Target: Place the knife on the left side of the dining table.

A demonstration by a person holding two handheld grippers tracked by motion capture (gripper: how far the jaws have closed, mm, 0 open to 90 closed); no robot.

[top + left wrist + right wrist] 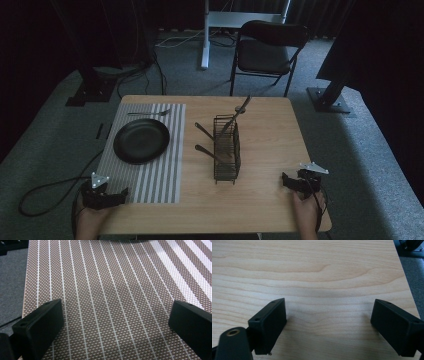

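Observation:
A black round plate (pixel 141 140) lies on a grey striped placemat (pixel 150 175) at the table's left. A fork (pixel 148 113) lies on the mat just beyond the plate. Mid-table stands a black wire cutlery rack (pixel 226 148) with several utensils (pixel 236 116) poking out of it. My left gripper (pixel 119 196) rests at the mat's near left corner, open, with only the woven mat (pixel 107 302) between its jaws. My right gripper (pixel 286 180) sits near the table's front right corner, open over bare wood (pixel 324 290).
The wooden table (pixel 270 200) ends close to the right gripper, with carpet (pixel 412 277) beyond the edge. A black folding chair (pixel 267 50) stands behind the table. Cables (pixel 50 187) trail on the floor at the left.

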